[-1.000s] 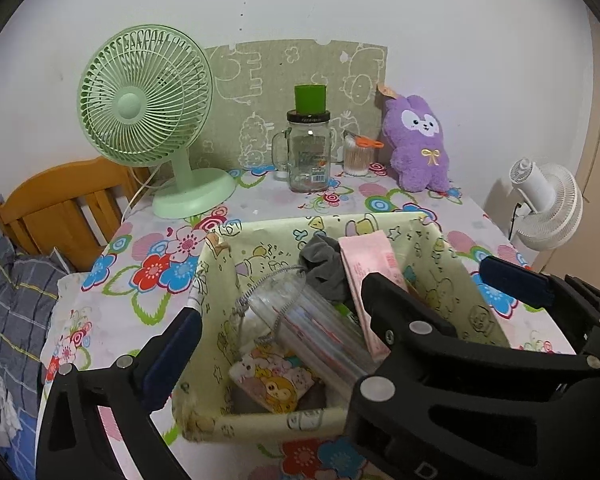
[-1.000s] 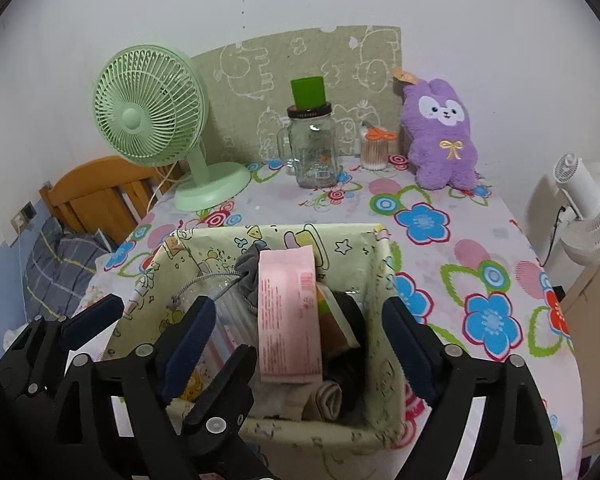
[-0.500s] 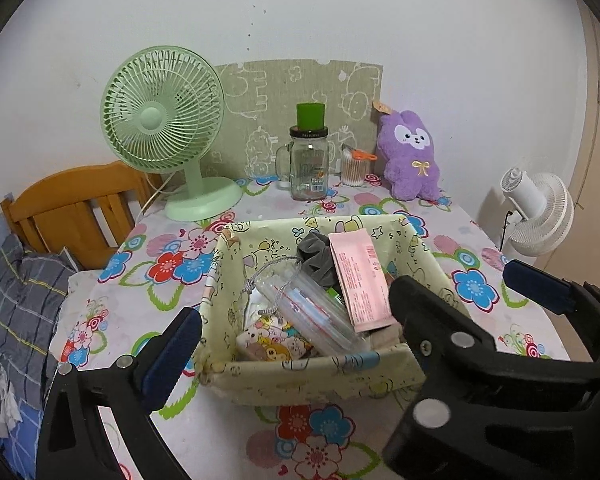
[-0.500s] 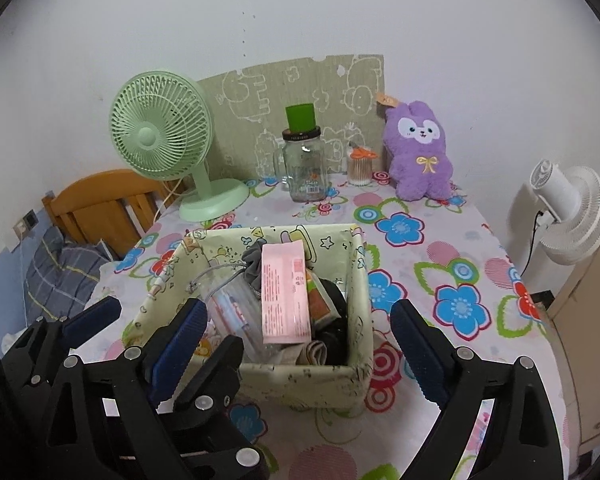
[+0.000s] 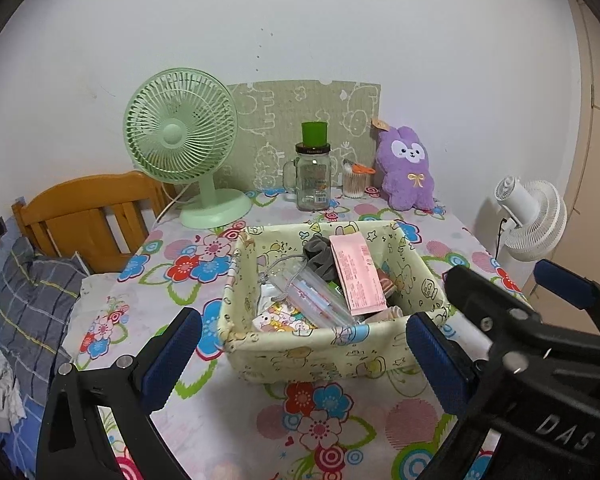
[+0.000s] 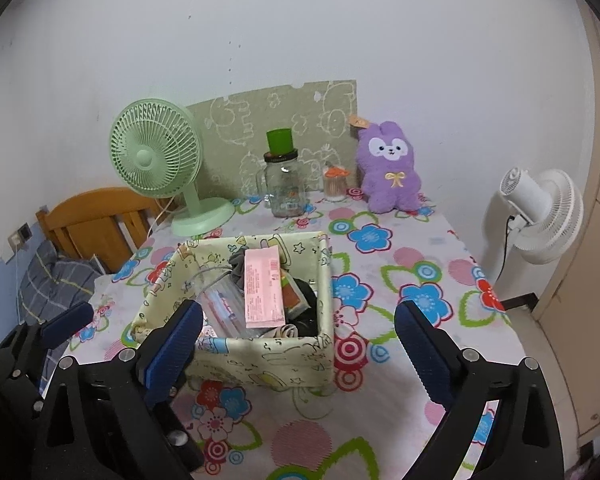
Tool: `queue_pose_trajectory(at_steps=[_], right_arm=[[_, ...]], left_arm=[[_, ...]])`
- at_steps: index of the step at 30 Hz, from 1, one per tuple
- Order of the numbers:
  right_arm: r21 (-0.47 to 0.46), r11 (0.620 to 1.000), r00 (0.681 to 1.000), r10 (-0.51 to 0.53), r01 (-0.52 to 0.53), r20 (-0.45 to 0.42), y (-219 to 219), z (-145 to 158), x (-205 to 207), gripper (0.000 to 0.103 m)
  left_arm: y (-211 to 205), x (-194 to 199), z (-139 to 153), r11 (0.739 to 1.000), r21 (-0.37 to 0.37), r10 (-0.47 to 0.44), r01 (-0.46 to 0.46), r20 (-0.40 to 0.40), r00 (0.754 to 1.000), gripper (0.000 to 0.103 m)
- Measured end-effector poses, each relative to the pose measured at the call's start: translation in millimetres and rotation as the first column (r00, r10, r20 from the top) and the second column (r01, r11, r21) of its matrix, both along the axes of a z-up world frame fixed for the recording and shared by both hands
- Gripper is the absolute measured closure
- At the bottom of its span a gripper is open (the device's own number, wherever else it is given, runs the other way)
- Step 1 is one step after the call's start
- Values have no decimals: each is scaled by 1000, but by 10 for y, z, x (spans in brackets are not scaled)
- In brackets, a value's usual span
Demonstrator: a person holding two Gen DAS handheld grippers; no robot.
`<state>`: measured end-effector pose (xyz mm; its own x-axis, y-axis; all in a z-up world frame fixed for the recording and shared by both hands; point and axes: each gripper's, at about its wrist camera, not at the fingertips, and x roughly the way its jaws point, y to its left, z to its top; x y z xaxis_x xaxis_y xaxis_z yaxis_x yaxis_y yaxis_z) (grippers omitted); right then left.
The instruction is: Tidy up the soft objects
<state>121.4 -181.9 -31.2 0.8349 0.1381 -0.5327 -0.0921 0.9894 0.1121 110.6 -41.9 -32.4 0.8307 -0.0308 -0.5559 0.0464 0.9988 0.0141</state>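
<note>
Grippers (image 5: 304,354) (image 6: 298,348) agape nr basket (image 5: 320,352)

Open tablecloth on the near side of the basket

The fabric basket (image 6: 260,356) is packed full (pink packet on top); green fan (image 6: 156,160), jar (image 6: 285,190) and plush rabbit (image 6: 390,168) line the far edge.

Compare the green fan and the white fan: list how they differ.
The green fan stands on the table near the wall; the white fan stands off the table, beyond its right edge. The green fan is pale green with its grille turned toward the camera; the white fan shows its motor housing, grille turned away. The green fan rises on a stem from a round base; the white fan's base is not visible. Both have round grilles.
</note>
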Motion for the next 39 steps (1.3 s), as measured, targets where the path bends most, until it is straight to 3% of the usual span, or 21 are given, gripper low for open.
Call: queue_pose_trajectory(at_steps=[12, 31, 39], right_arm=[[-58, 998, 996, -22, 28, 92, -56, 210, -466, 1], [-19, 995, 982, -92, 97, 166, -171, 344, -986, 0], [-16, 994, 980, -99, 104, 174, -163, 372, -1083, 0]], left_arm=[[147, -350, 163, 999, -10, 31, -30, 58, 998, 0], [345, -924, 328, 998, -42, 55, -48, 171, 984, 0], [390, -977, 324, 997, -59, 57, -47, 176, 983, 0]])
